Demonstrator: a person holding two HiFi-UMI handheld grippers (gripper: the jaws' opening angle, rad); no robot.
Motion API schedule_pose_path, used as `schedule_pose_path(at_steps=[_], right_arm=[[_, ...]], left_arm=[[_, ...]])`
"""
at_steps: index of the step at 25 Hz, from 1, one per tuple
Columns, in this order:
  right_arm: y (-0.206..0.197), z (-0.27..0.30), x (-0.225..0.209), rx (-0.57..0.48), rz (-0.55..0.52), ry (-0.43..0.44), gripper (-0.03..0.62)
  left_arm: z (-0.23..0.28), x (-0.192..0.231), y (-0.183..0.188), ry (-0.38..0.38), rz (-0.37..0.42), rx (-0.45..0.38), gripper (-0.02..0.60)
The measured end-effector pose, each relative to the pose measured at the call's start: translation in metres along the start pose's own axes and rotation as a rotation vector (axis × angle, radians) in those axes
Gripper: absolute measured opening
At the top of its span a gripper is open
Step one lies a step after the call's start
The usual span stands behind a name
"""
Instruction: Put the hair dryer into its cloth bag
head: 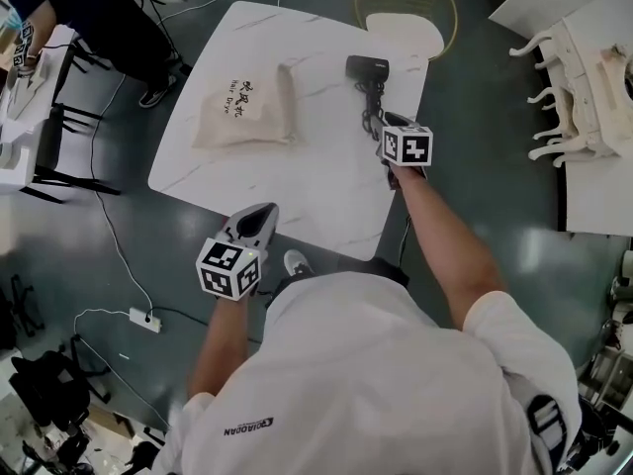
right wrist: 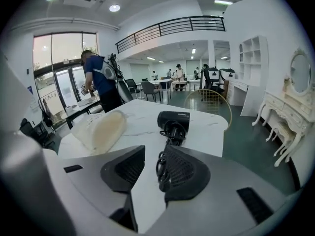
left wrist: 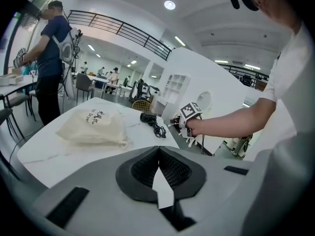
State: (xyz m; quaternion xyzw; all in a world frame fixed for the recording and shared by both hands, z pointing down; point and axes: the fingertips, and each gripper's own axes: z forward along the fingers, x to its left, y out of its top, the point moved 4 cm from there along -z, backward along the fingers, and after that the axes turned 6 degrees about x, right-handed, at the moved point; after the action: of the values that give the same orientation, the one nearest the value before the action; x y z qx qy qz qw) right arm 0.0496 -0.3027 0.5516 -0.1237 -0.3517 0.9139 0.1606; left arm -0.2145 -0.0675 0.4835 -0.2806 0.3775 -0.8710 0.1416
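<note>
Where the white table stands on dark floor, left fingers press together, right fingers spread.

1. A large open indoor hall, part office and part staged room: a mezzanine railing runs under recessed ceiling lights.
2. Desks, office chairs and people fill the back.
3. A white dressing table with an oval mirror stands by; a power strip lies on the floor.
</note>
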Motion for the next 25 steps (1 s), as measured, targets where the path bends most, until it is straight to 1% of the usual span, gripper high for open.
schedule_pose_path(at_steps=[2,5,8,11,14,17,20,25], right_arm=[[0.005,0.02,-0.013,0.021,0.022,-0.026,0.17],[0.007,0.049,-0.027,0.049,0.049,-0.042,0.192],[0.005,0.074,-0.035,0.087,0.066,-0.054,0.212],[0.003,0.093,-0.041,0.117,0.089,-0.066,0.227],[0.004,0.106,-0.044,0.131,0.098,-0.079,0.249],[0.005,0.116,-0.045,0.152,0.103,-0.092,0.256],[0.005,0.122,-0.046,0.168,0.088,-0.109,0.266],[0.004,0.128,-0.046,0.162,0.059,-0.142,0.278]], left_arm=[[0.008,0.002,0.002,0.009,-0.022,0.007,0.028],[0.017,0.002,0.005,0.017,-0.043,0.02,0.028],[0.023,0.001,0.008,0.027,-0.062,0.028,0.028],[0.025,0.0,0.01,0.037,-0.097,0.028,0.028],[0.027,0.001,0.008,0.053,-0.118,0.037,0.028],[0.029,0.002,0.006,0.065,-0.127,0.046,0.028],[0.029,0.0,0.007,0.076,-0.135,0.043,0.028],[0.028,0.0,0.01,0.108,-0.13,0.033,0.028]])
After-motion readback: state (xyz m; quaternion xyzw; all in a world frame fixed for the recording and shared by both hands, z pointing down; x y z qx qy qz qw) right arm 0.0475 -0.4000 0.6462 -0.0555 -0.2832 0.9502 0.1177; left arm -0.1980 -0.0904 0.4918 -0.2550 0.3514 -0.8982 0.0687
